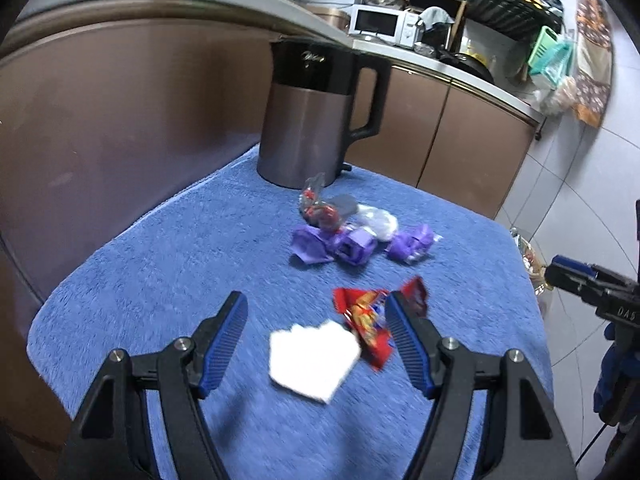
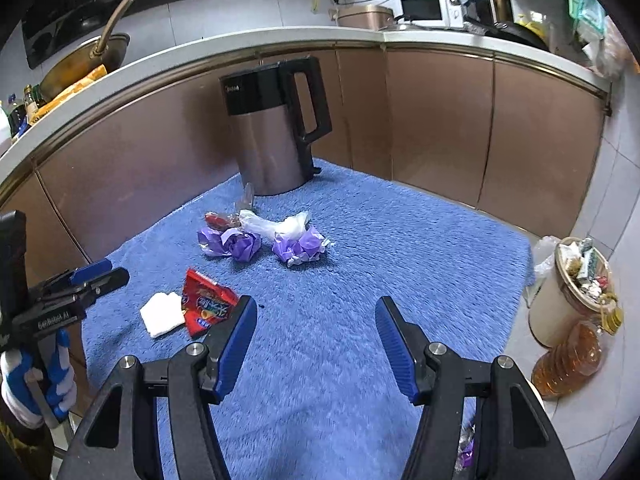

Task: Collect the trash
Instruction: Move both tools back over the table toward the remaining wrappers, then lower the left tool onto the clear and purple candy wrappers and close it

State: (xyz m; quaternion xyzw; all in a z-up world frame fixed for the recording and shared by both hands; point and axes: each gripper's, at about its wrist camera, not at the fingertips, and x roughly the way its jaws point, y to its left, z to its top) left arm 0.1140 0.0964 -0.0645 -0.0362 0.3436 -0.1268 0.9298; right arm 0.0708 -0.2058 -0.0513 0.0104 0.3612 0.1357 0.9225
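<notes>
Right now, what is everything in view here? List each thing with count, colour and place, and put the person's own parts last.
towel: one, blue, covering the work surface.
kettle: one, steel with black top and handle, at the towel's far edge.
purple wrappers: about three, crumpled, mid-towel.
white plastic bag: one, just behind the purple wrappers.
clear wrapper: one, with red inside, near the kettle.
red snack packet: one, near edge, beside the napkin.
napkin: one, white, folded.
trash bin: one, cream, full, on the floor right of the towel.
oil bottle: one, amber, beside the bin.
microwave: one, white, on the counter.
left tongs: open, over the napkin.
right tongs: open, over bare towel.
</notes>
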